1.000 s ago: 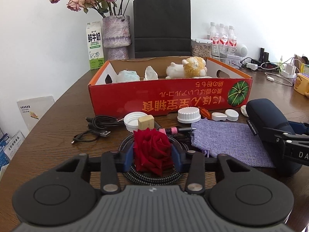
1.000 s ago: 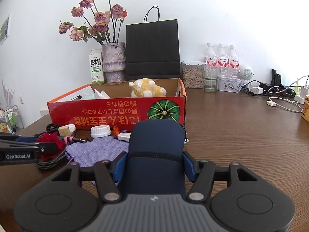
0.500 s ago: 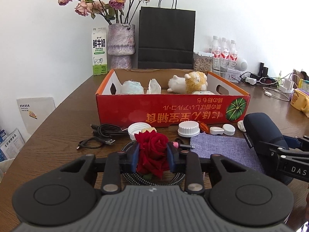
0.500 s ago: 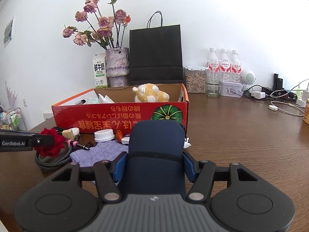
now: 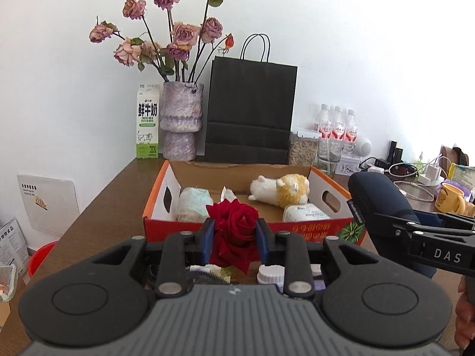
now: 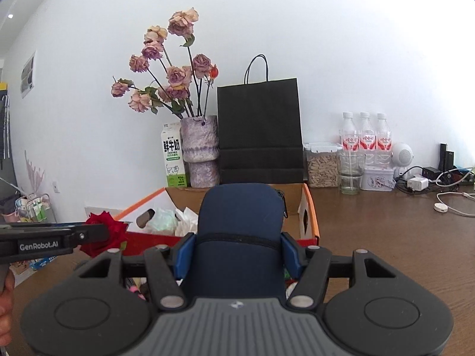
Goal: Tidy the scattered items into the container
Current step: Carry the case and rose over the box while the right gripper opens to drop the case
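My left gripper [image 5: 233, 231] is shut on a red rose [image 5: 234, 238], lifted off the table just in front of the red cardboard box [image 5: 157, 198]. My right gripper [image 6: 237, 249] is shut on a dark blue zip case [image 6: 239, 231], held in the air before the box's [image 6: 310, 207] right end. From the left wrist view the case [image 5: 377, 204] hangs to the right of the box. From the right wrist view the rose [image 6: 104, 233] shows at the left. Inside the box lie a plush sheep [image 5: 282, 190], tissue packs [image 5: 193, 203] and a white packet [image 5: 305, 212].
A white cap [image 5: 270, 272] and a braided cable [image 5: 204, 277] lie below my left gripper. Behind the box stand a vase of dried roses [image 5: 181, 124], a milk carton [image 5: 147, 121], a black paper bag [image 5: 251, 109], water bottles [image 6: 366, 136] and a jar [image 6: 322, 164]. Chargers and cables [image 6: 430, 178] sit right.
Both grippers rose off the table with the rose and the case. The left jaws closed tighter on the rose. The box interior now shows from above.
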The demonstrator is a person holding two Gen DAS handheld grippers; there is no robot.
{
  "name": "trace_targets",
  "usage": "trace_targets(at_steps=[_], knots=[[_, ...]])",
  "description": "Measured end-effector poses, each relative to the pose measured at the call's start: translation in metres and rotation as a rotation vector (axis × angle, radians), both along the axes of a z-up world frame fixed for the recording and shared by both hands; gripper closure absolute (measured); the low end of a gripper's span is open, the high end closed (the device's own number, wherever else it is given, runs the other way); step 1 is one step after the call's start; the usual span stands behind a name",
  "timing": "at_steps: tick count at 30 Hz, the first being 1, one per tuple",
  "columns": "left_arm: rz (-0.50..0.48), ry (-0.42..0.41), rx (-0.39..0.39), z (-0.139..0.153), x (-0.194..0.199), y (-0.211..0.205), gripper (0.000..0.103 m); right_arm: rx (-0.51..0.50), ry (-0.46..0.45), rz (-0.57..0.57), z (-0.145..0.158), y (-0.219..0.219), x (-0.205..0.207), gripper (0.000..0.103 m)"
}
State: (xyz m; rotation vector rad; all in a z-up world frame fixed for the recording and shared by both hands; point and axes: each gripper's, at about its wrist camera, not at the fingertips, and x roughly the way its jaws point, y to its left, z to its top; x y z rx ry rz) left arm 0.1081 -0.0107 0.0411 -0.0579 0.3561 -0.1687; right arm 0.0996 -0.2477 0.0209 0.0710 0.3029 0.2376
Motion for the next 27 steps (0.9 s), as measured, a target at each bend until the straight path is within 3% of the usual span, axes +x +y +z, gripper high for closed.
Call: trace_targets(at_steps=[15,21,27], knots=[[0.033,-0.024,-0.058,0.022,0.045,0.016,0.073,0.021,-0.012,0.034,0.028,0.031,0.055,0.044],[0.062,-0.003,-0.109,0.026,0.097,0.016,0.073,0.028,0.003,0.027,0.036,0.054,0.109,0.044],[0.111,0.078,-0.165,0.004,0.162,0.022,0.073,0.072,0.095,0.009,0.011,0.067,0.171,0.044]])
